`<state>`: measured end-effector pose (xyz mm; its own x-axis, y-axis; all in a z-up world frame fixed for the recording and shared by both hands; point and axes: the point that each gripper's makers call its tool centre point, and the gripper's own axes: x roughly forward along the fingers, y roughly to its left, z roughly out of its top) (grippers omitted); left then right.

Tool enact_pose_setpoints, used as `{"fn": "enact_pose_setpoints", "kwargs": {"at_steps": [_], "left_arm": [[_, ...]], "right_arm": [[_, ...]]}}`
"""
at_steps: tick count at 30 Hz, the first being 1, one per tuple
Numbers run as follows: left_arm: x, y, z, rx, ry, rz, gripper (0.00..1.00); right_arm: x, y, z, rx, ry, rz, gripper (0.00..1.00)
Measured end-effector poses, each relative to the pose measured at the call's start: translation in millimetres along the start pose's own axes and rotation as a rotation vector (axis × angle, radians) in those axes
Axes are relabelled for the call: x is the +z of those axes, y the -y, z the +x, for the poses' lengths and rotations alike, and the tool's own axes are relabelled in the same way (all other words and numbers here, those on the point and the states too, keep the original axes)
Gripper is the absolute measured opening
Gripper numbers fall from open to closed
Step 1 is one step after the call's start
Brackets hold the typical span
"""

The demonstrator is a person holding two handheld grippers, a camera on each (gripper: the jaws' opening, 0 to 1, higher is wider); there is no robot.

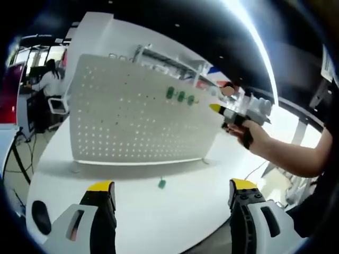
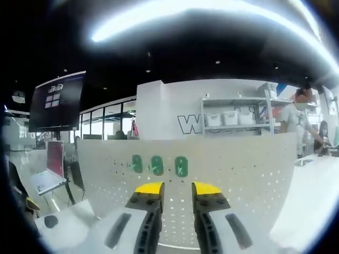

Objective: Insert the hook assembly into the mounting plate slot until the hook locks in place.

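White perforated board (image 1: 137, 114), which I take for the mounting plate, stands upright on small feet near the back edge of a white round table (image 1: 159, 222). Three green hooks (image 1: 180, 97) already sit in a row high on the board, toward its right edge in the left gripper view. One more small green piece (image 1: 162, 183), probably a hook assembly not yet mounted, lies flat on the table just in front of the board's lower edge.

The left gripper (image 1: 172, 193) is held back over the near edge of the table with its jaws wide apart and nothing between them, so it seems to wait and to keep the board and the loose piece in sight. The right gripper (image 2: 177, 190) points straight at the board, just below the row of hooks (image 2: 157, 165); its jaws are narrow with a small gap, and I see nothing held in them. Perhaps it lines up with the hooks to press or check one.

The table top is smooth and glossy. Around it is a bright open hall with shelves of white boxes (image 2: 230, 117), a dark screen (image 2: 56, 101), and people working at other desks
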<state>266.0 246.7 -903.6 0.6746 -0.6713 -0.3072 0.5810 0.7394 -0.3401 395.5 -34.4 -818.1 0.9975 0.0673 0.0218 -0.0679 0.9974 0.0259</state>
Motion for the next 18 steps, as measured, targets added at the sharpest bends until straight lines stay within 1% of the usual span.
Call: {"fn": "enact_pose_setpoints", "kwargs": {"at_steps": [4, 6, 9, 11, 13, 14, 16, 17, 18], "left_arm": [[-2.7, 0.2, -5, 0.007, -0.010, 0.006, 0.89], [-4.1, 0.2, -6, 0.010, -0.014, 0.007, 0.89], [-5.9, 0.4, -9, 0.021, -0.025, 0.008, 0.88], [-3.4, 2.1, -10, 0.027, -0.015, 0.012, 0.88], [-2.2, 3.7, -11, 0.026, -0.009, 0.008, 0.89], [-2.2, 4.5, -11, 0.025, -0.009, 0.007, 0.89], [-2.9, 6.3, -12, 0.029, -0.010, 0.016, 0.87], [-2.1, 4.1, -14, 0.047, -0.003, 0.051, 0.87], [-3.9, 4.4, -15, 0.048, -0.009, 0.053, 0.87]], "right_arm": [[-19.1, -8, -18, 0.035, -0.052, 0.015, 0.19], [-29.3, -21, -24, 0.093, -0.090, 0.035, 0.19], [-35.9, -31, -33, 0.128, -0.111, -0.005, 0.20], [-40.0, -36, -38, 0.144, -0.120, -0.014, 0.20], [-48.7, -40, -44, 0.158, -0.156, 0.001, 0.20], [-57.2, -47, -49, 0.189, -0.191, 0.015, 0.20], [-62.2, -49, -54, 0.197, -0.197, 0.008, 0.20], [-67.6, -53, -61, 0.209, -0.213, -0.002, 0.20], [-72.4, -56, -66, 0.221, -0.228, -0.014, 0.21]]}}
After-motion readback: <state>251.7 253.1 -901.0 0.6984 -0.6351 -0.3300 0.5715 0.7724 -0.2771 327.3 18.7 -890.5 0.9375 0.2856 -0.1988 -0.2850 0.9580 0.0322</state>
